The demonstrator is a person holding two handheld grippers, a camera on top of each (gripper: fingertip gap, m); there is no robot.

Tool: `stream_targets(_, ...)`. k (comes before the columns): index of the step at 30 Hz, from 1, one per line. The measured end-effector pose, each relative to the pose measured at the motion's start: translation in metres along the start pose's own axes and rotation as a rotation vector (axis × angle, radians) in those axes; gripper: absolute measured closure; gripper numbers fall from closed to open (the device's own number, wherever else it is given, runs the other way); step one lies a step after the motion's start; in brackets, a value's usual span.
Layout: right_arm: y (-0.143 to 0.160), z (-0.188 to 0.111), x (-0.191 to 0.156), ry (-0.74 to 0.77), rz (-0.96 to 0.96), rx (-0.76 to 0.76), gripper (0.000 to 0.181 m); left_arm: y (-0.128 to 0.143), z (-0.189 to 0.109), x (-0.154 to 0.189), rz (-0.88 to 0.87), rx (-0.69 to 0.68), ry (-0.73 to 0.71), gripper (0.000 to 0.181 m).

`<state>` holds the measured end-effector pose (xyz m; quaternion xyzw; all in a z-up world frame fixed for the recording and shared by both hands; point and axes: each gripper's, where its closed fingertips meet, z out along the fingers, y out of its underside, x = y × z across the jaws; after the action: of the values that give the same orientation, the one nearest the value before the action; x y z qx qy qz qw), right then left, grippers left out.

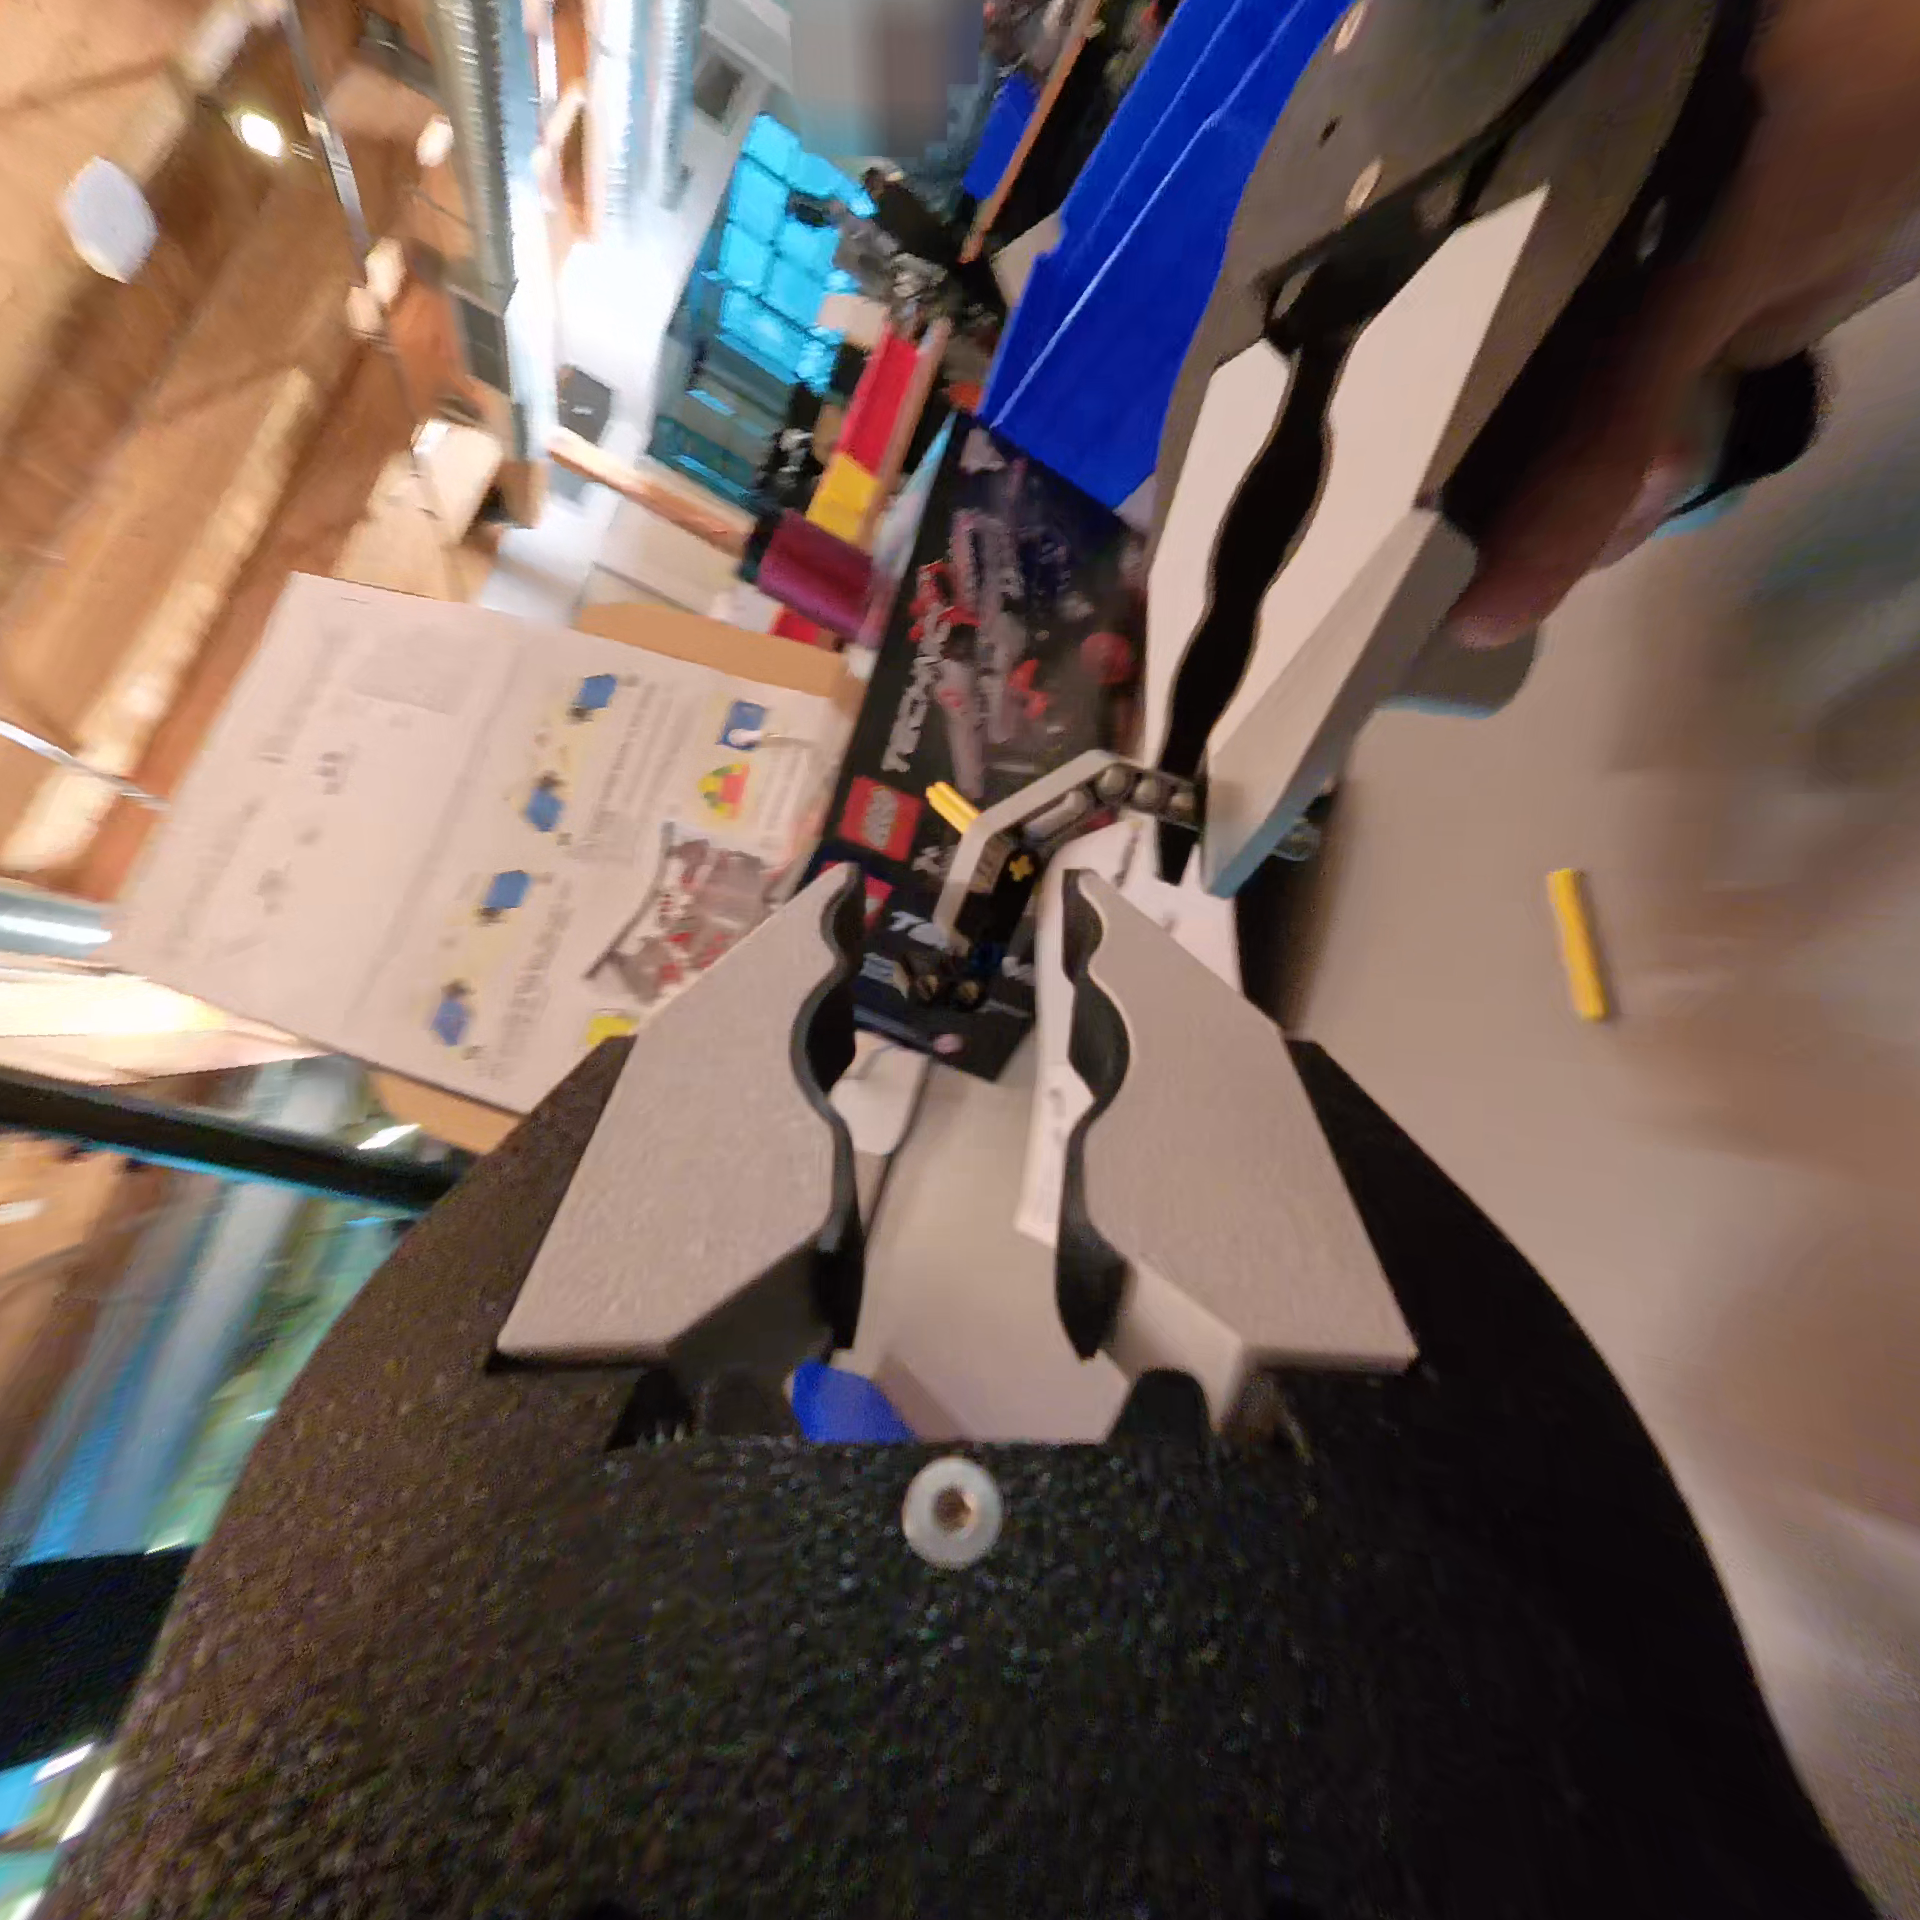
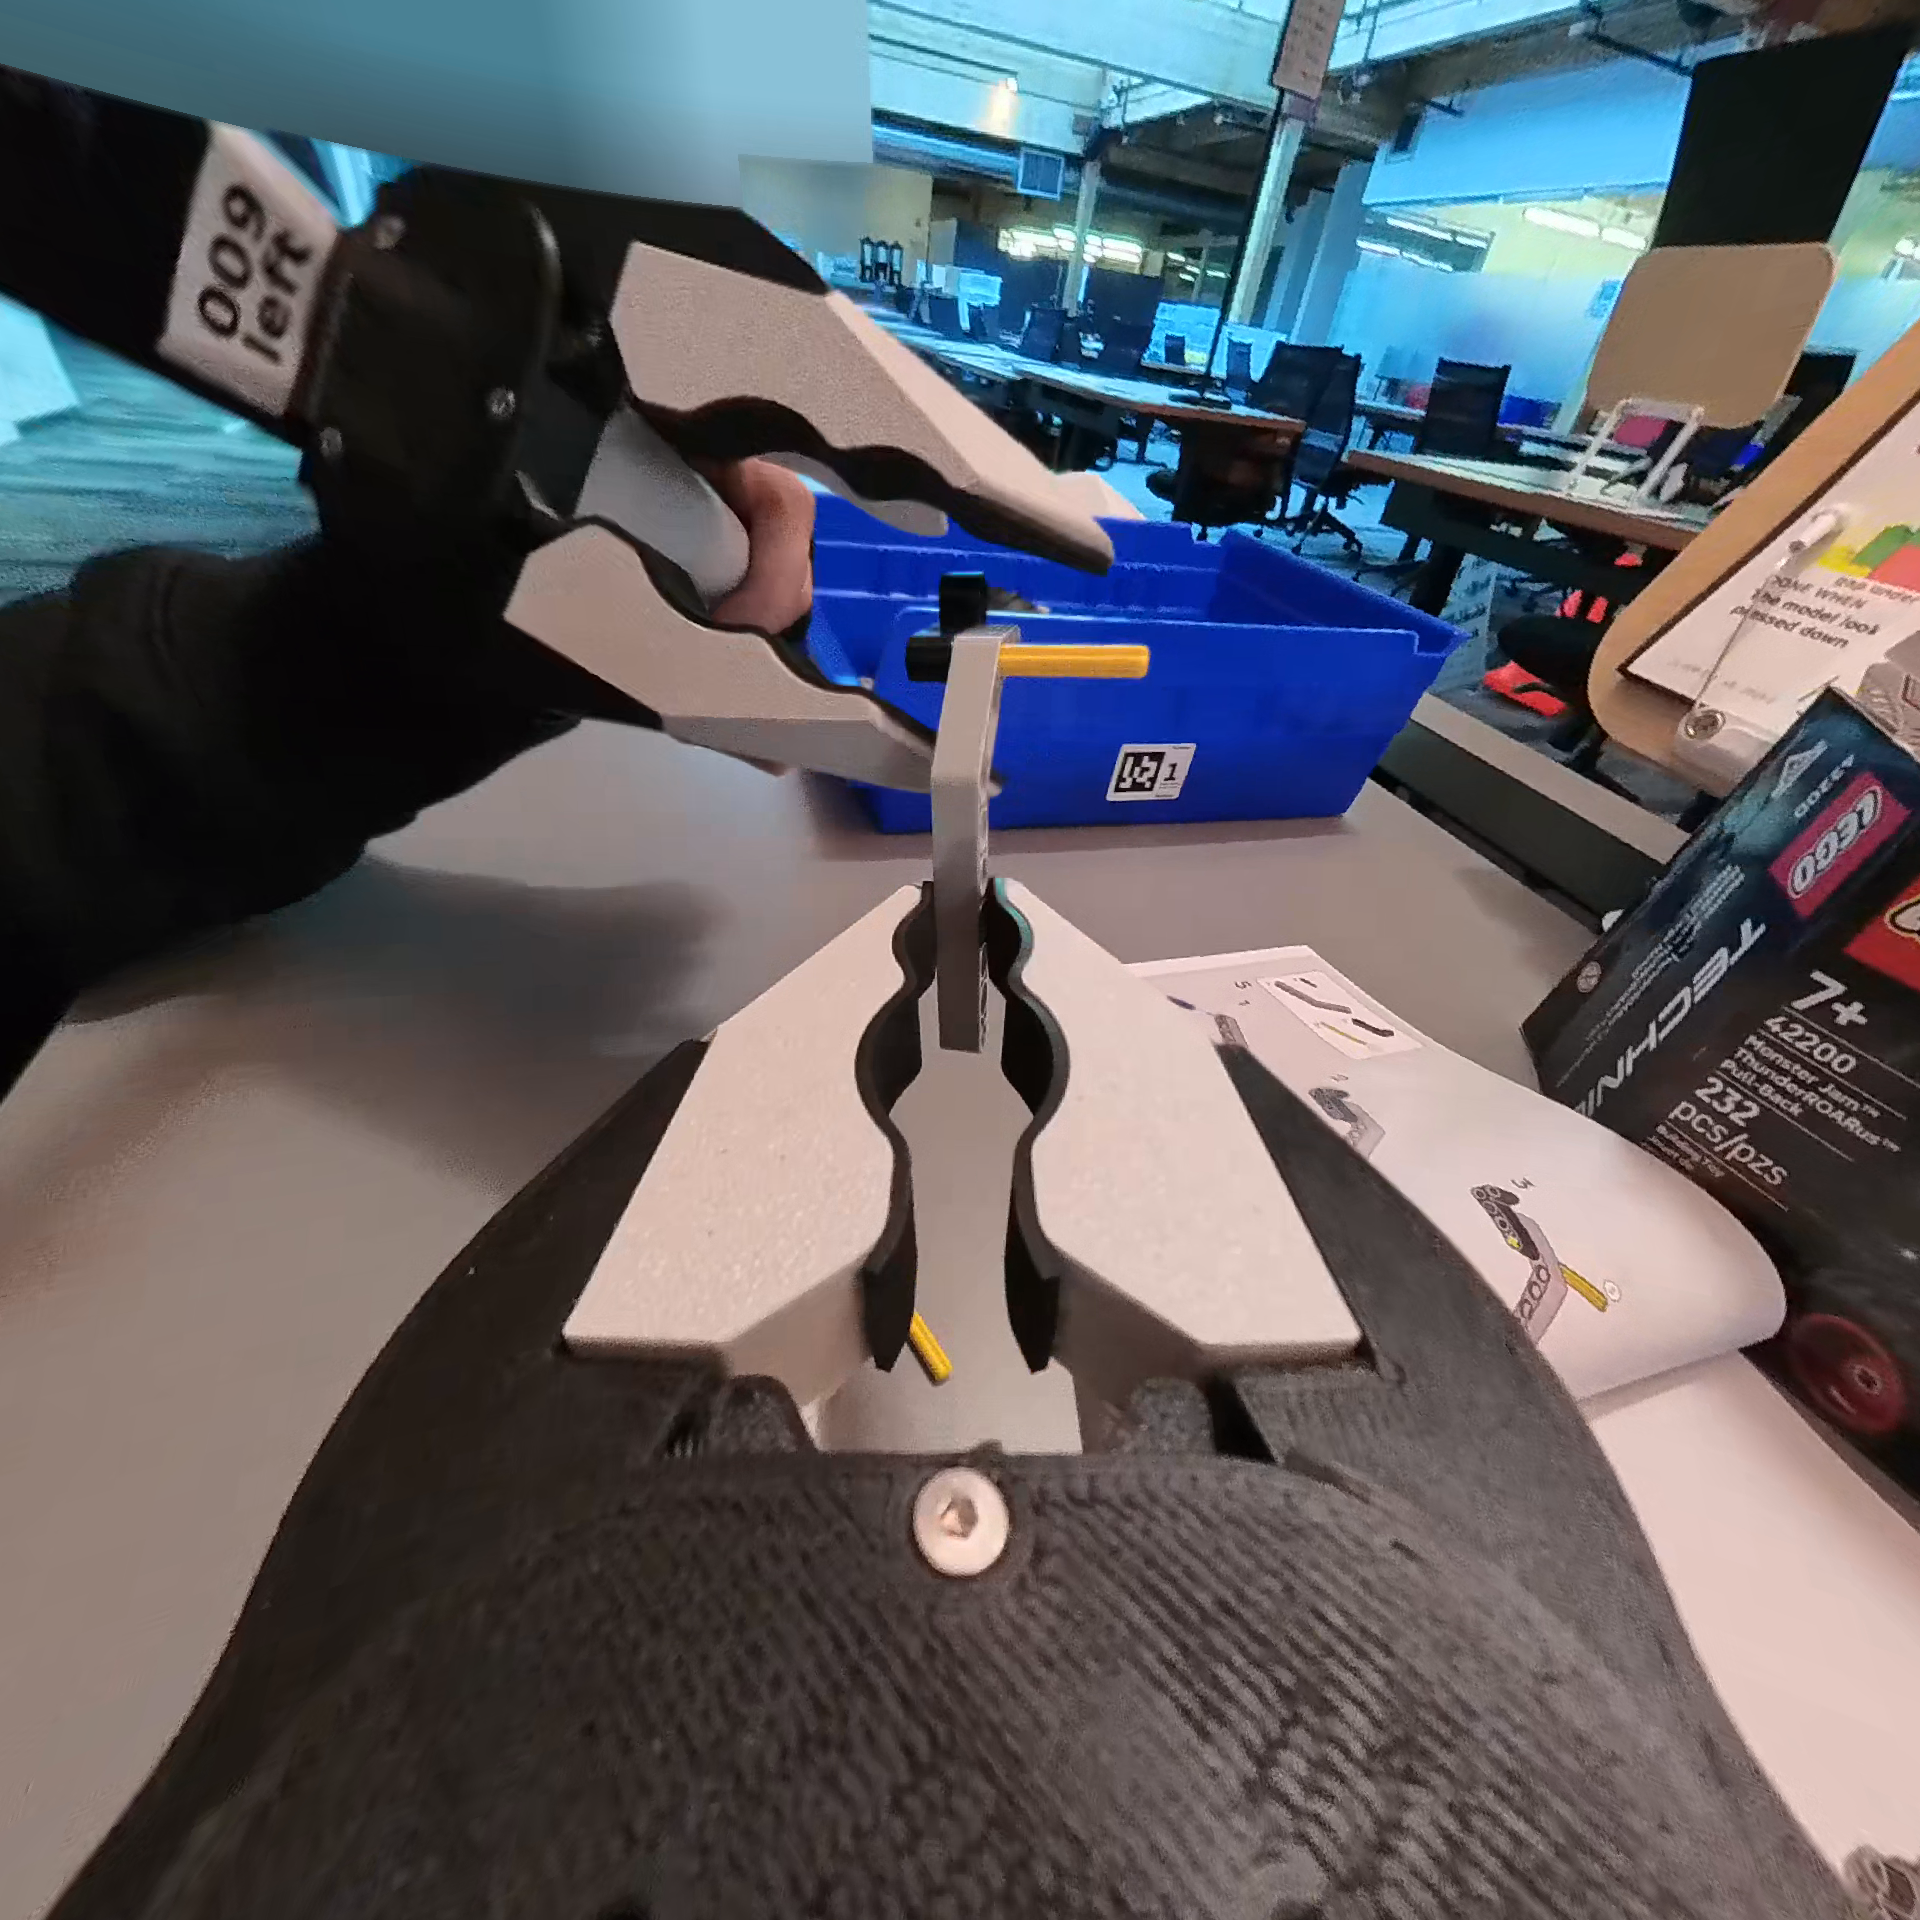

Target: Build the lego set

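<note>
we note a grey beam with a yellow axle. bin blue; table pale grey.

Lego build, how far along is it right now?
Early. Done: a yellow axle and black piece sit on the grey beam. In hand: the right gripper clamps that beam upright, while the open left gripper reaches its top. Left: a loose yellow axle lies on the table, and the booklet shows early steps.
</note>
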<state>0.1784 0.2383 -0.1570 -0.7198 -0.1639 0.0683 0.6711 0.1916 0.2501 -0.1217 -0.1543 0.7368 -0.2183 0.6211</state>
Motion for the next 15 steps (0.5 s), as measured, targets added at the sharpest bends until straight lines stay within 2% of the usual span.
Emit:
stream_targets(6,0.0,-0.001,-0.011,-0.084,0.006,0.01,0.175,-0.012,-0.023,0.004,-0.255,0.137,0.189,0.142)
stream_targets(10,-0.001,-0.001,-0.011,-0.076,0.006,0.016,0.175,-0.022,-0.034,-0.011,-0.41,0.245,0.189,0.144)
stream_targets(13,0.004,-0.007,0.019,0.068,0.053,-0.008,0.175,-0.015,-0.03,-0.013,-0.588,0.206,0.242,0.146)
stream_targets(15,0.007,-0.016,0.038,0.139,0.116,-0.002,0.175,-0.007,-0.024,0.009,-0.629,0.115,0.359,0.147)
